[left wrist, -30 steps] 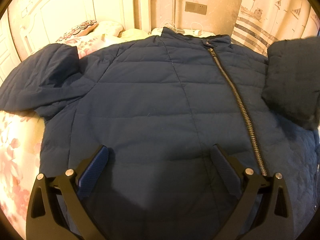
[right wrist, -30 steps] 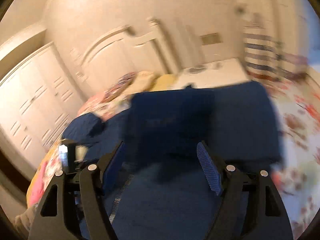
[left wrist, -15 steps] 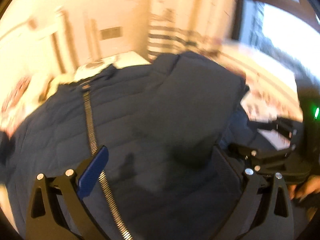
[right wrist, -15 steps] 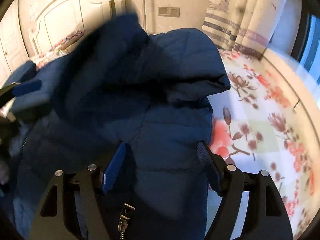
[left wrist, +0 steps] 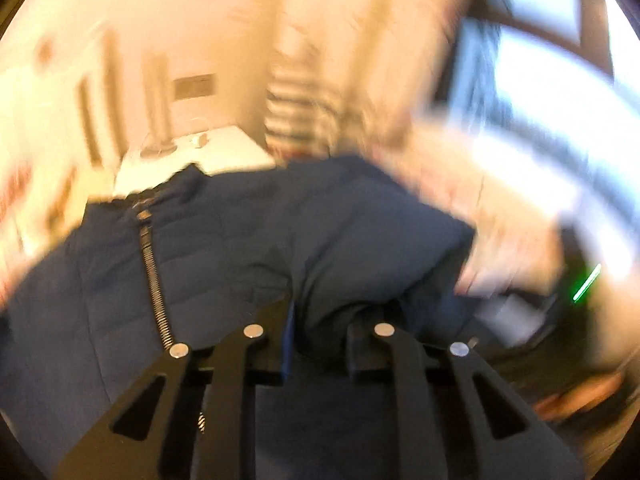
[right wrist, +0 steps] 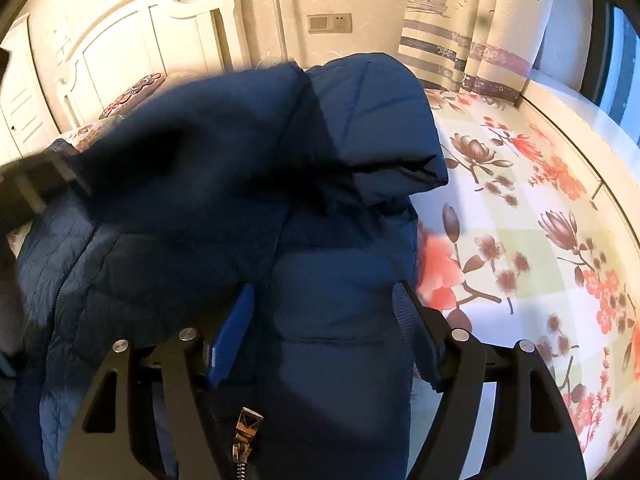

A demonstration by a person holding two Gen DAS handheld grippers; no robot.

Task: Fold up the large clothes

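Two grippers sit over the navy jacket on the bed. Left gripper, wide half a second ago, now pinches the folded sleeve in narrow jaws. Right gripper hovers low, jaws wide, holding nothing.

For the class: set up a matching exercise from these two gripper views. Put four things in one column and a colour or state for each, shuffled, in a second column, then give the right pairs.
Column one:
1. jacket
2. left gripper
3. right gripper
4. bedsheet

Column two:
A. open, above the jacket
B. floral, red and brown flowers
C. dark blue, quilted
D. shut on the sleeve

Pairs: 1-C, 2-D, 3-A, 4-B
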